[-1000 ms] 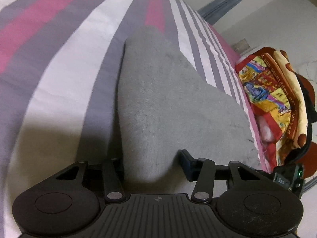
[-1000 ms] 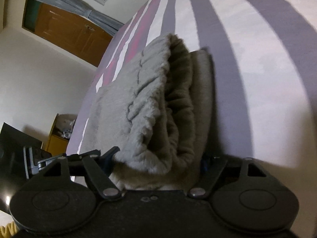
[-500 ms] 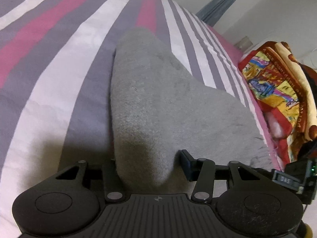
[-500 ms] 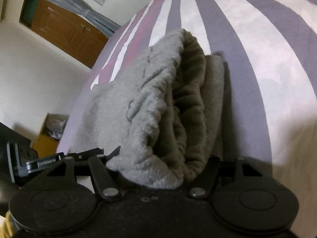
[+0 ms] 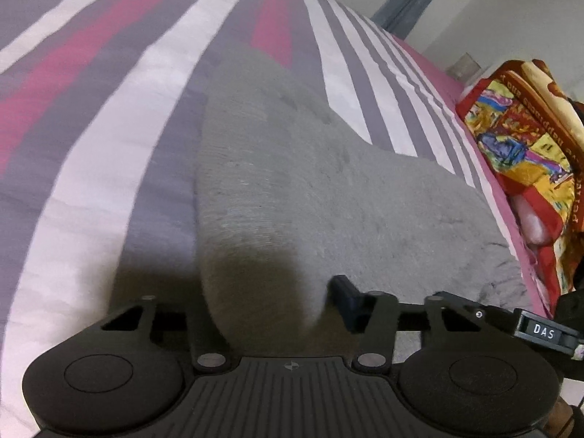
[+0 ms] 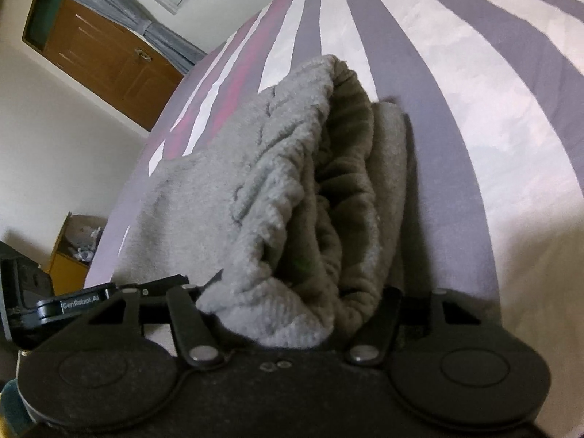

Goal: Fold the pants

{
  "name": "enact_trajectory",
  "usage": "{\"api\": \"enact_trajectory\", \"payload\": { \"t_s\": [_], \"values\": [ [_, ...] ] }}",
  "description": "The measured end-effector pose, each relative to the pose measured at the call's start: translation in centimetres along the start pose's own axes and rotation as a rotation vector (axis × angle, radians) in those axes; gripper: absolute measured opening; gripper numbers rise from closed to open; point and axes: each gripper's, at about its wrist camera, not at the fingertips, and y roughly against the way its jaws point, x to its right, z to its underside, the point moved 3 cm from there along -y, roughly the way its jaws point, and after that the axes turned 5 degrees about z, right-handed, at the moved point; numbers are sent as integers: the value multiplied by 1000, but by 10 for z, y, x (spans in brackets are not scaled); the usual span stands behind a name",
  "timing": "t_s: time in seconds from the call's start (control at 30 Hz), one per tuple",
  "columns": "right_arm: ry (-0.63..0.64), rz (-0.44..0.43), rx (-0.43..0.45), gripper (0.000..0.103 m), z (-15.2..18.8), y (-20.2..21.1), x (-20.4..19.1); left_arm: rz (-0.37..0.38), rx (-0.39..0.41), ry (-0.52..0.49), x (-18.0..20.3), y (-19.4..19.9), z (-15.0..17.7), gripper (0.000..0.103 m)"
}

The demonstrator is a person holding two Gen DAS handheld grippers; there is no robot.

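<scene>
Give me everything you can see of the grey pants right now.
The pants are grey, fleecy and thick. They lie on the striped bedspread, folded into a long stack of several layers whose rolled, ribbed edges show in the right wrist view. Each end sits between a hand-held gripper's fingers: the left gripper holds a smooth, narrow end, and the right gripper, whose jaws have just been closing, is around the bulky layered end.

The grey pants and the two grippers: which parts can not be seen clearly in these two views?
- Left wrist view: the left gripper has its left finger hidden behind the grey pants.
- Right wrist view: both fingertips of the right gripper, whose jaws have just been closing, are buried in the bunched waistband.
- Both views: the pant legs' far ends are out of sight.
- Left wrist view: the colourful blanket is cut by the right edge.
</scene>
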Motion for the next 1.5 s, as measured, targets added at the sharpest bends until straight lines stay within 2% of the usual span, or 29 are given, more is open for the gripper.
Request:
{"api": "enact_trajectory", "payload": {
  "t_s": [0.2, 0.53, 0.77, 0.97, 1.23, 1.5],
  "values": [
    [6, -33, 33, 59, 0, 13, -12, -57, 72, -75, 16, 22, -3, 27],
    [19, -122, 103, 58, -6, 44, -35, -77, 193, -184, 56, 74, -23, 27],
    [58, -151, 168, 58, -36, 57, -48, -73, 256, -218, 74, 96, -50, 27],
    [94, -145, 202, 58, -71, 44, -58, -79, 290, -208, 76, 85, -87, 27],
    [115, -133, 220, 58, -117, 9, -62, -116, 296, -225, 79, 43, -139, 27],
    [108, -110, 202, 58, -142, -24, -53, -148, 275, -235, 68, 1, -169, 27]
  ]
}}
